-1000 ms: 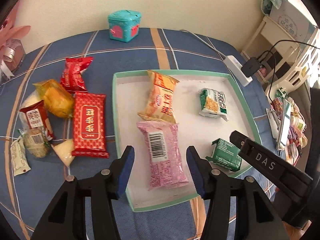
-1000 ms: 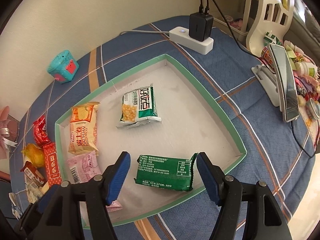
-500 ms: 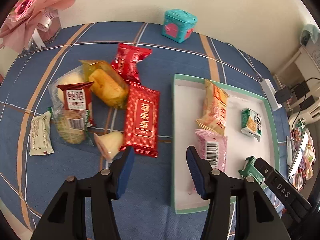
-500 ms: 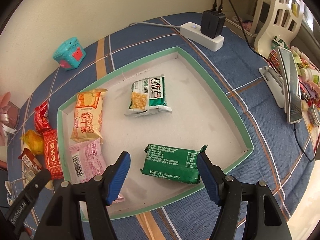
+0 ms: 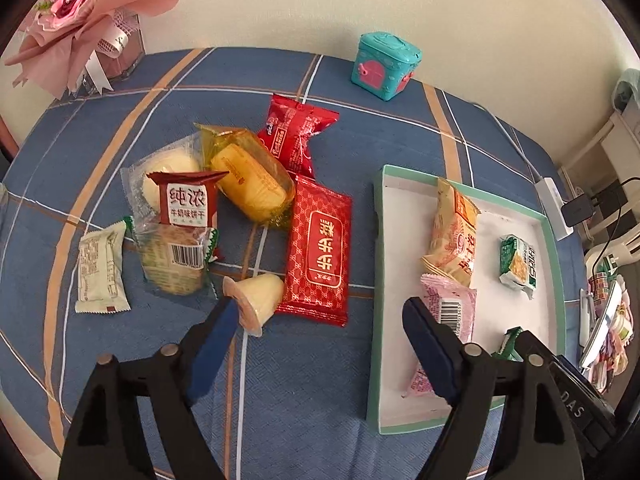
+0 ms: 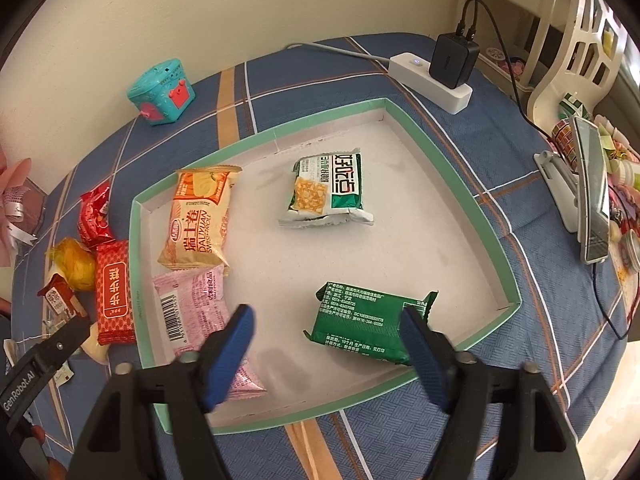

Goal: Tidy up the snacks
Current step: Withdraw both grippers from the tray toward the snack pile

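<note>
A green-rimmed white tray point(image 5: 380, 240) point(image 6: 400, 114) holds an orange swiss-roll pack point(image 6: 198, 220), a pink pack point(image 6: 192, 312), a green-white cracker pack point(image 6: 328, 190) and a dark green pack point(image 6: 366, 326). Loose snacks lie left of it on the blue cloth: a flat red pack point(image 5: 320, 252), a jelly cup point(image 5: 258, 298), a yellow cake point(image 5: 250, 180), a red candy bag point(image 5: 294, 136), several more. My left gripper point(image 5: 316, 322) is open and empty, above the cloth just in front of the red pack and jelly cup. My right gripper point(image 6: 326, 330) is open and empty, over the tray's near part beside the dark green pack.
A teal toy box point(image 5: 384, 64) stands at the back by the wall. A pink bouquet point(image 5: 80, 12) is at the back left. A white power strip with a black charger point(image 6: 440, 76) and a phone on a stand point(image 6: 592, 188) lie right of the tray.
My left gripper has swung left, from over the pink pack in the tray to over the loose snacks, and opened wider. The right gripper drew back slightly; the dark green pack stays in the tray.
</note>
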{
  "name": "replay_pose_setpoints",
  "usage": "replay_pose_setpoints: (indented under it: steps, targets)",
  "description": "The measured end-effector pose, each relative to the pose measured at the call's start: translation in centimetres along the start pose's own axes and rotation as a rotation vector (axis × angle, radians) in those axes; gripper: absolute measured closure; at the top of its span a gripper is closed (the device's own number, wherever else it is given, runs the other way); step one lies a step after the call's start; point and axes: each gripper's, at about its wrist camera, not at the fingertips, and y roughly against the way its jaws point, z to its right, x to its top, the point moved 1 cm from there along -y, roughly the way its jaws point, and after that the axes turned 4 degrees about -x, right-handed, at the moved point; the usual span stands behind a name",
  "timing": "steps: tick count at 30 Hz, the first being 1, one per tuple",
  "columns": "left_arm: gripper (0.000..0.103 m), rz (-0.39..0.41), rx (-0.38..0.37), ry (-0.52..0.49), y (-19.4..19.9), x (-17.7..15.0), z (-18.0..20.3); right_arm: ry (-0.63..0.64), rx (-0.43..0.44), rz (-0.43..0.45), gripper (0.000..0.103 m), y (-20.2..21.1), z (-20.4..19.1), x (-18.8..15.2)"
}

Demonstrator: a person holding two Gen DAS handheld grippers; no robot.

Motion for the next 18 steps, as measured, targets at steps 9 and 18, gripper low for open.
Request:
replay_pose_setpoints:
  steps: [9,18]
  targets:
    - [0.008,0.039,0.046,-0.044,0.3,0.1,0.1,0.011,0.007,0.034,0.0,0.2,0.0,0.1]
    - [0.003,0.087,0.059,-0.031,1.1,0.5,-0.6,0.032,0.001,0.091,0.0,1.0,0.0,0.3]
